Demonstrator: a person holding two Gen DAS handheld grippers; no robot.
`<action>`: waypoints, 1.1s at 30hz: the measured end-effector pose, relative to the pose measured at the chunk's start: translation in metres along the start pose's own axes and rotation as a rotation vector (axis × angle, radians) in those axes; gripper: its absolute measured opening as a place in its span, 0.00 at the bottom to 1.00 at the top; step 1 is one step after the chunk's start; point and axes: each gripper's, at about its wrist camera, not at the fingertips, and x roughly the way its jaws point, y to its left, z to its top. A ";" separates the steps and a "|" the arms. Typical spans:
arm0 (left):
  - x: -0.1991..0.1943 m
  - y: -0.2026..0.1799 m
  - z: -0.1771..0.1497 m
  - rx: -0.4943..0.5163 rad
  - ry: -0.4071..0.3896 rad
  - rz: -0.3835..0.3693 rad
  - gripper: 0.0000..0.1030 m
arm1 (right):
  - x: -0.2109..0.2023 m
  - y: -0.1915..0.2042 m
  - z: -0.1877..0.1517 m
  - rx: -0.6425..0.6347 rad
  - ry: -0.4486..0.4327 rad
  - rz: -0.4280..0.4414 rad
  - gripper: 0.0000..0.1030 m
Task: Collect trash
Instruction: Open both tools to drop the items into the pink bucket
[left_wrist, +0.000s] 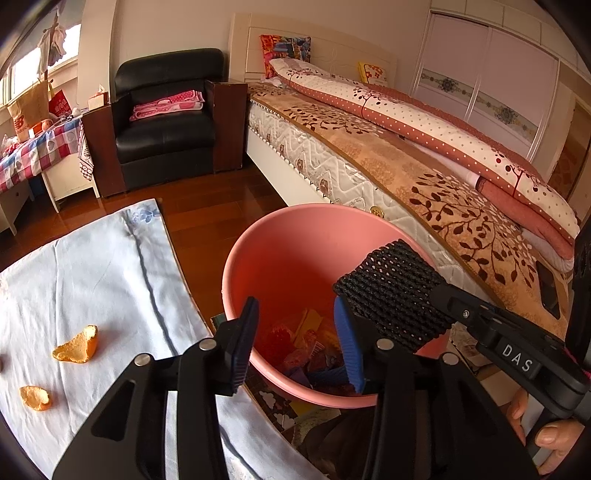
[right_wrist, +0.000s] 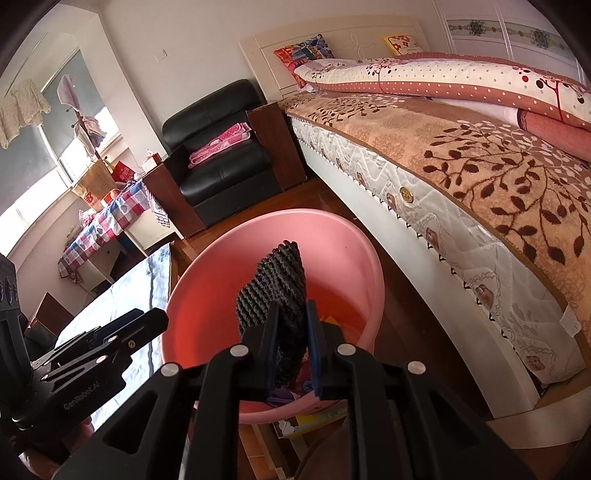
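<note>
two claws are hanging over a pink bin (left_wrist: 280, 258) standing on the floor between a cloth-covered counter (left_wrist: 110, 266) and the bed (left_wrist: 424, 177). the right claw (right_wrist: 291, 347) is clamping a black mesh pad (right_wrist: 273, 288) between its blue-faced fingers (right_wrist: 314, 350); the pad is standing on edge, its long axis running forward and up, away from the claw and over the bin's mouth. in the left view the same pad (left_wrist: 391, 291) is sticking out up and to the left from the right claw (left_wrist: 439, 295), its lower corner overlapping the bin's right rim. the pinched end of the pad is hiding behind the fingers, so how deep the grip goes is hard to tell. the left claw (left_wrist: 295, 347) is gaping wide with nothing between its fingers (left_wrist: 242, 343), pointing down into the bin. scraps (left_wrist: 314, 343) of red, yellow and purple are lying at the bin's bottom, too jumbled to name. two orange peels (left_wrist: 77, 345) are lying apart on the counter's pale cloth, the smaller (left_wrist: 35, 398) nearer the frame's edge. the counter's left side is being cut off by the lens rim.
</note>
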 end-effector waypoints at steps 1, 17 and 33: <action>0.000 0.000 0.000 -0.001 0.001 0.000 0.41 | 0.000 0.000 0.000 0.000 0.000 0.000 0.17; -0.019 0.005 -0.005 -0.021 -0.021 0.005 0.42 | -0.012 0.009 -0.001 -0.011 -0.022 0.007 0.34; -0.068 0.049 -0.023 -0.096 -0.061 0.092 0.42 | -0.034 0.060 -0.010 -0.087 -0.032 0.076 0.34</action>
